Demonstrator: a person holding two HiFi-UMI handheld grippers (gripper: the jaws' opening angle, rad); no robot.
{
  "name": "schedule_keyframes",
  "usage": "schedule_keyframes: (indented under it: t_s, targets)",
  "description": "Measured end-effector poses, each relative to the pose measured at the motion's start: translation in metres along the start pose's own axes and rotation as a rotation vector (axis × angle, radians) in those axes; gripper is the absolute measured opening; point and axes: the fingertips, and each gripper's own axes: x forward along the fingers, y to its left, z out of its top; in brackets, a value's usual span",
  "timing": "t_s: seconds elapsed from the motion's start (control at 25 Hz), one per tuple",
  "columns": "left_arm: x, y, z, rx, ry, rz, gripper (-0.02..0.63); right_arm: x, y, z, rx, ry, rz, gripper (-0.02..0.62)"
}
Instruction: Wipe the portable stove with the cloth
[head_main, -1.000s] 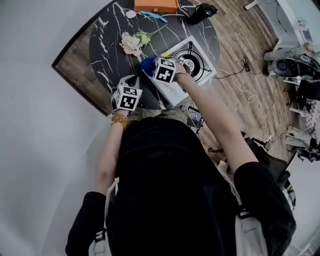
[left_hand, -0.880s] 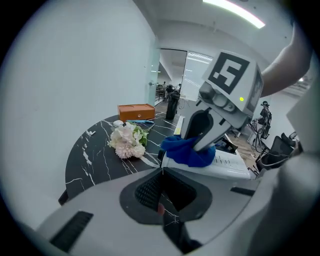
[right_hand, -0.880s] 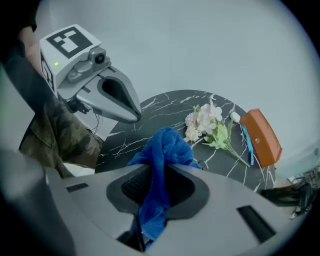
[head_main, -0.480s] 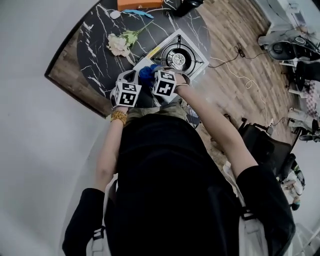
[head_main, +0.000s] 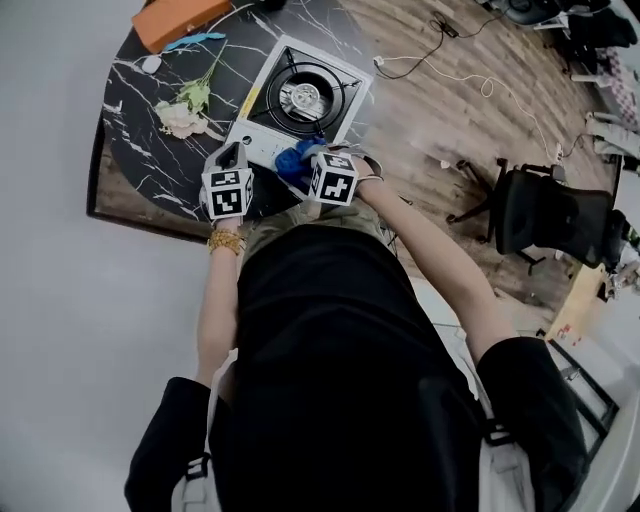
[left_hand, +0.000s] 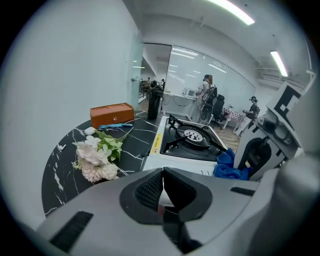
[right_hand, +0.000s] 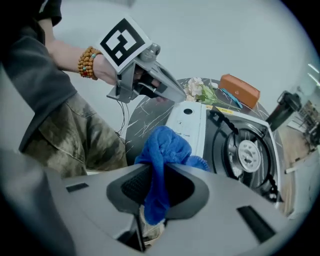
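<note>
R tool pinches the bunched blue cloth at the near edge of the white square portable stove on the black marble counter. Press flat, use overlapping strokes. L tool, jaws together & empty, could steady the stove.

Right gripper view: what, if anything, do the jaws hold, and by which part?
The cloth, pinched at a bunched fold; most of it bulges out beyond the jaws.

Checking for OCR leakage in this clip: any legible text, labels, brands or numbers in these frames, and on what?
Nothing legible.
Yellow label on the portable stove: print too small to read.
Left marker cube, right marker cube: square patterns, no words.
Orange box: no print visible.
</note>
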Motion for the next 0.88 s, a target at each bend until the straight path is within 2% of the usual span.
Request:
schedule_keyframes:
  t_s: [0.24, 0.32, 0.4, 0.56, 0.64, 0.72, 0.8, 0.88]
  targets:
    - [0.017, -0.027, 0.003, 0.112, 0.047, -0.059, 0.008, -0.012, 0.011, -0.031, 0.138, -0.064, 0.028, 0.064]
    - [0.021, -0.033, 0.007, 0.122, 0.053, -0.063, 0.008, -0.017, 0.014, -0.043, 0.206, -0.087, 0.064, 0.064]
    - [0.025, -0.040, 0.007, 0.147, 0.064, -0.074, 0.008, -0.022, 0.014, -0.058, 0.317, -0.127, 0.123, 0.066]
    - [0.026, -0.052, 0.000, 0.296, 0.123, -0.107, 0.008, -0.057, -0.015, -0.102, 0.515, -0.201, 0.187, 0.066]
    - [0.025, -0.056, -0.002, 0.347, 0.149, -0.115, 0.008, -0.092, -0.047, -0.111, 0.579, -0.307, 0.189, 0.066]
    - [0.025, -0.059, -0.006, 0.370, 0.181, -0.128, 0.008, -0.127, -0.093, -0.110, 0.641, -0.429, 0.133, 0.066]
    - [0.025, -0.060, -0.008, 0.379, 0.214, -0.142, 0.008, -0.154, -0.149, -0.111, 0.692, -0.508, -0.009, 0.066]
    - [0.027, -0.060, -0.007, 0.386, 0.250, -0.156, 0.008, -0.164, -0.203, -0.117, 0.724, -0.519, -0.177, 0.066]
